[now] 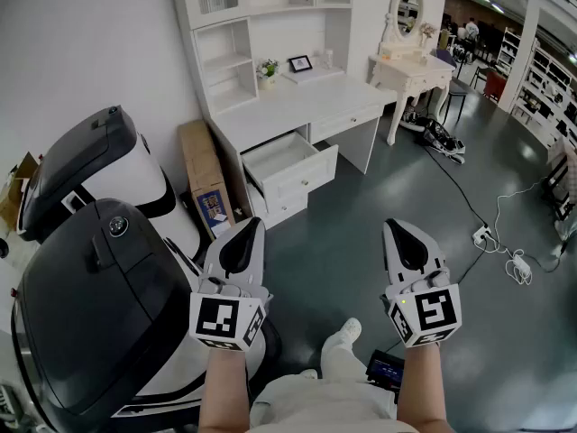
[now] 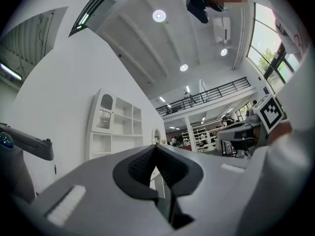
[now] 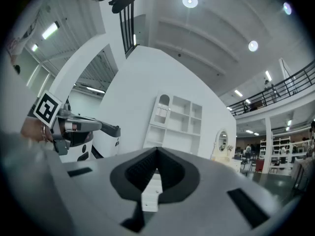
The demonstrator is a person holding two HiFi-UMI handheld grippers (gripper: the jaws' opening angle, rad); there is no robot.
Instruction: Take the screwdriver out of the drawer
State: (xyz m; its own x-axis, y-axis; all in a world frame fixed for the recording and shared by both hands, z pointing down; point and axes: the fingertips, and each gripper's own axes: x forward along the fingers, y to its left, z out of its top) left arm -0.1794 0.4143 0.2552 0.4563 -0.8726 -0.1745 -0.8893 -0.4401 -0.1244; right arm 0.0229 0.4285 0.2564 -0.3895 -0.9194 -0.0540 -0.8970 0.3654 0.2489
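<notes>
Across the floor stands a white desk [image 1: 297, 102] whose upper drawer [image 1: 287, 162] is pulled open. No screwdriver can be made out in the drawer from here. My left gripper [image 1: 254, 225] is held out in front of me, well short of the desk, with its jaws shut and nothing between them. My right gripper [image 1: 393, 225] hangs level beside it, also shut and empty. The left gripper view has the left gripper [image 2: 155, 149] aimed at the desk's shelving. In the right gripper view, the right gripper [image 3: 156, 152] faces the same shelving.
Two black-and-white machines [image 1: 99, 287] crowd my left side. A cardboard box [image 1: 206, 186] leans against the desk's left end. A dressing table with a mirror [image 1: 410, 69] stands to the right of the desk. Cables and a power strip [image 1: 505, 258] lie on the grey floor at the right.
</notes>
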